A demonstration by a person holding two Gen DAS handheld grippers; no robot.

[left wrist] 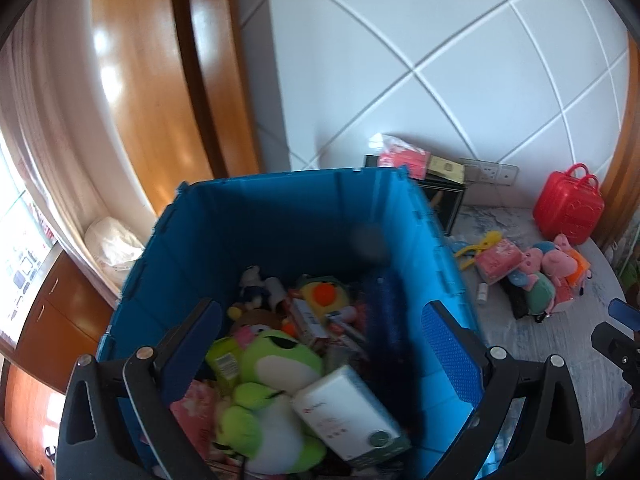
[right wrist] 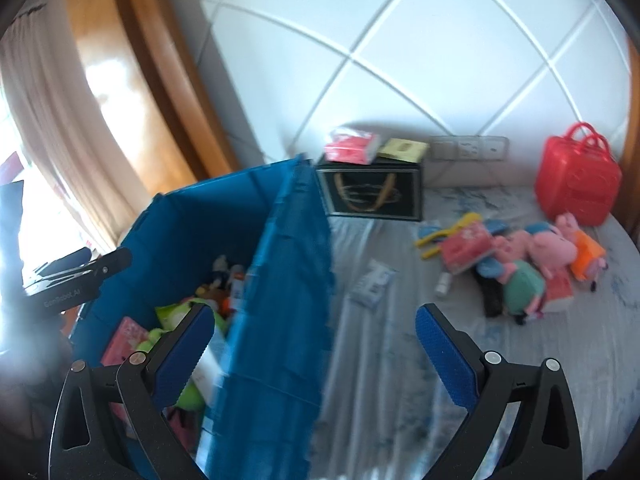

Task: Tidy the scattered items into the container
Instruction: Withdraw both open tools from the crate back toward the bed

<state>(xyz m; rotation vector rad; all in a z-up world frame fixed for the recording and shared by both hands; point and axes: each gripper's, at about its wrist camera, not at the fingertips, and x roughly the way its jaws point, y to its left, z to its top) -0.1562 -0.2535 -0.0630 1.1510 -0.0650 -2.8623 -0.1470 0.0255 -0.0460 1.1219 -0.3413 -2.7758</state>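
Note:
The blue crate [left wrist: 280, 216] holds several toys, among them a green frog plush [left wrist: 276, 380] and a white box [left wrist: 348, 412]. A blurred dark blue thing [left wrist: 384, 320] lies against its right wall. My left gripper [left wrist: 320, 344] hangs open above the crate's contents, gripping nothing. My right gripper [right wrist: 316, 352] is open too, its fingers astride the crate's [right wrist: 288, 280] right wall. On the bed to the right lie pink pig plushes [right wrist: 548, 248], a pink pack [right wrist: 464, 248], a yellow toy [right wrist: 444, 232], a small white bottle [right wrist: 443, 283] and a white packet [right wrist: 374, 282].
A red toy suitcase [right wrist: 578, 176] stands at the back right. A black bag [right wrist: 370, 192] by the wall carries a red pack [right wrist: 352, 148] and a yellow box [right wrist: 404, 150]. Wall sockets [right wrist: 468, 147] sit behind. A curtain and wooden frame are left of the crate.

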